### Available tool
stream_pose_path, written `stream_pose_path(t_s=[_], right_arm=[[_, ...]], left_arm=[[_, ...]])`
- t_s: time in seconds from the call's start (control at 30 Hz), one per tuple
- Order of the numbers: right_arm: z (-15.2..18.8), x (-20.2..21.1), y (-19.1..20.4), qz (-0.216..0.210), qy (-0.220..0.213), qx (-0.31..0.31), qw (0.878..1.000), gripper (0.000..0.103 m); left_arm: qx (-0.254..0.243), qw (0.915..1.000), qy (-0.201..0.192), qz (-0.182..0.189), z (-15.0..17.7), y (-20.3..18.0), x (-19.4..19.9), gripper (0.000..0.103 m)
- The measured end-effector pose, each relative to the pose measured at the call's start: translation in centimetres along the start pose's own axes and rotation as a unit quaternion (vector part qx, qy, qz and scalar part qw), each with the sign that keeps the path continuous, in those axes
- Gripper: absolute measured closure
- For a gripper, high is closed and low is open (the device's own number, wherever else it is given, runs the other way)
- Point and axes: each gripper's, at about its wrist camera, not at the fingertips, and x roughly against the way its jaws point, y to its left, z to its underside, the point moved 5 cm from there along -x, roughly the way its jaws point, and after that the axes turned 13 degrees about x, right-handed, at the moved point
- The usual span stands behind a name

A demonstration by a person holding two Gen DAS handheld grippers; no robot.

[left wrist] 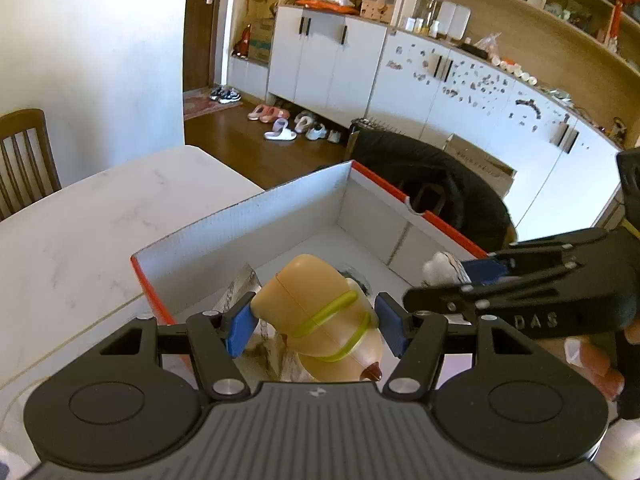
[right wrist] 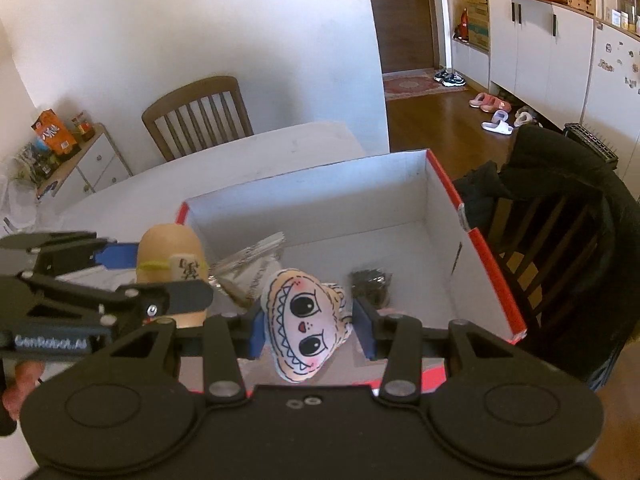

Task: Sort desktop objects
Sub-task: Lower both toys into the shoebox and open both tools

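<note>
Blue-padded fingers (left wrist: pixel 240 330) of the left gripper (left wrist: pixel 316 328) are clamped on a tan, egg-shaped toy (left wrist: pixel 320 312) with a yellow-green band wound around it. That gripper holds the toy in the air above the near end of an open cardboard box (left wrist: pixel 248 220), white inside and red outside, which serves as the landmark.

Fingers of the right gripper (right wrist: pixel 310 326) are clamped on a small plush face (right wrist: pixel 306 326) with big black eyes and a jagged stitched outline. It too hangs over the near end of the box, beside the tan toy, which sits toward the box's left wall in the right wrist view.

On the floor of the box lie a silvery crinkled packet (right wrist: pixel 252 264) near its left wall and a small dark bundle (right wrist: pixel 370 282) closer to its right wall; what the bundle is cannot be told.

The box stands on a white marble-patterned table (left wrist: pixel 80 240). A wooden chair (right wrist: pixel 198 116) sits beyond the far side of the table from the box, and a second chair draped with a black coat (right wrist: pixel 560 184) stands just beside the box's right wall.
</note>
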Motion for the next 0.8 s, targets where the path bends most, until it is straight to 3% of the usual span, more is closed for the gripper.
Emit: stream_pose_path(t_s=[0.27, 0.8], right_arm=[[0.5, -2.8, -1.6, 0.004, 0.028, 0.008, 1.0, 0.06], [1.3, -8.1, -1.2, 0.019, 0.09, 0.06, 0.994, 0.06]], left_arm=[[0.006, 0.9995, 0.03, -0.01, -1.9, -0.3, -4.6, 0.04], [-0.034, 0.9943, 0.087, -0.05, -2.4, -0.9, -11.7, 0.04]])
